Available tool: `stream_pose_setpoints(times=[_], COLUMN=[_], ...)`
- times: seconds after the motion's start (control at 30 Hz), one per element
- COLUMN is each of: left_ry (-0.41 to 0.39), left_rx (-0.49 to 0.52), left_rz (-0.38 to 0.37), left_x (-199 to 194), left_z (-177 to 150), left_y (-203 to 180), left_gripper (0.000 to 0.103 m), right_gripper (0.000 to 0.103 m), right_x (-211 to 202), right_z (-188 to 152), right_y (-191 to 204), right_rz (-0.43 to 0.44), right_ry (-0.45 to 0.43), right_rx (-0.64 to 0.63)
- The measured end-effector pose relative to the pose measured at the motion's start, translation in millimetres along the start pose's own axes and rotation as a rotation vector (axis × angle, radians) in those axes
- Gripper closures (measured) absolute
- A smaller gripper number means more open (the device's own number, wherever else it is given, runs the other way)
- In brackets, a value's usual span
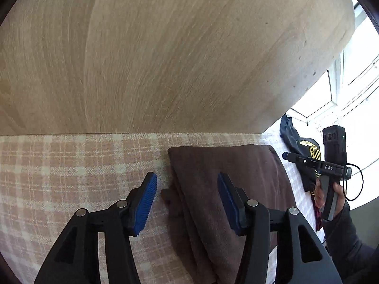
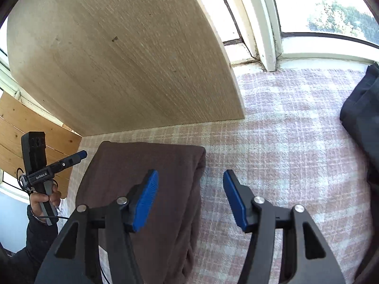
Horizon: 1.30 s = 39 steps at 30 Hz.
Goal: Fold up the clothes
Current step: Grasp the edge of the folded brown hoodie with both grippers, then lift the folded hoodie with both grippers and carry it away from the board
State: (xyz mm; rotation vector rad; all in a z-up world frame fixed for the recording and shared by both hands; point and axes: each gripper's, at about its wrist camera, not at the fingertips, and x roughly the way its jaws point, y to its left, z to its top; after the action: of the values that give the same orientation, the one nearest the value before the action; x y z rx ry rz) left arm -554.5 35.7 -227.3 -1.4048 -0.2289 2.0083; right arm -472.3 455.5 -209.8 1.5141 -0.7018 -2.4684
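On the pink-and-cream plaid blanket (image 1: 71, 165), just below the edge of a pale wooden board (image 1: 165, 59), lies a folded brown garment (image 1: 225, 165), flat and rectangular. The left gripper (image 1: 187, 201) tilts steeply down over the garment's left edge, its blue-padded fingers (image 1: 146, 203) apart with nothing pinched; one finger stands over the blanket, the other over the brown cloth. The right gripper (image 2: 190, 196) slants down at the garment's right edge, its fingers (image 2: 144, 201) likewise apart and empty, one above the cloth, the other above bare blanket. Each wrist view shows the other gripper held up by a hand (image 2: 45, 198) in a dark sleeve (image 1: 343, 236). A dark navy garment (image 2: 362, 113) lies on the blanket farther right, near the window (image 2: 319, 11).
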Motion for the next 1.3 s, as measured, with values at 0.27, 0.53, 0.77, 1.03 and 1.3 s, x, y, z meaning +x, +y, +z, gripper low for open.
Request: stream_pose_setpoints(times=[0.27, 0.53, 0.77, 1.03, 1.3], left_ry=[0.103, 0.14, 0.146, 0.151, 0.13], left_rx=[0.001, 0.002, 0.022, 0.097, 0.139], left_rz=[0.025, 0.0, 0.003, 0.016, 0.002], left_x=[43.0, 56.8, 53.6, 58.5, 47.6], left_z=[5.6, 6.3, 7.2, 7.0, 8.3], left_y=[-5.0, -1.9, -0.3, -15.9, -26.9], left_gripper=[0.048, 0.041, 0.041, 0.056, 0.071], right_gripper=[0.045, 0.045, 0.045, 0.047, 0.078], right_x=[21.1, 28.5, 29.8, 35.7, 25.8], right_z=[3.0, 11.3, 14.1, 15.0, 14.0], right_y=[-20.0, -31.6, -27.3, 1.9, 13.2], right_rz=[-0.005, 0.095, 0.162, 0.045, 0.089], right_ry=[0.109, 0.14, 0.181, 0.228, 0.186], right_rx=[0.01, 0.038, 0.029, -0.099, -0.14])
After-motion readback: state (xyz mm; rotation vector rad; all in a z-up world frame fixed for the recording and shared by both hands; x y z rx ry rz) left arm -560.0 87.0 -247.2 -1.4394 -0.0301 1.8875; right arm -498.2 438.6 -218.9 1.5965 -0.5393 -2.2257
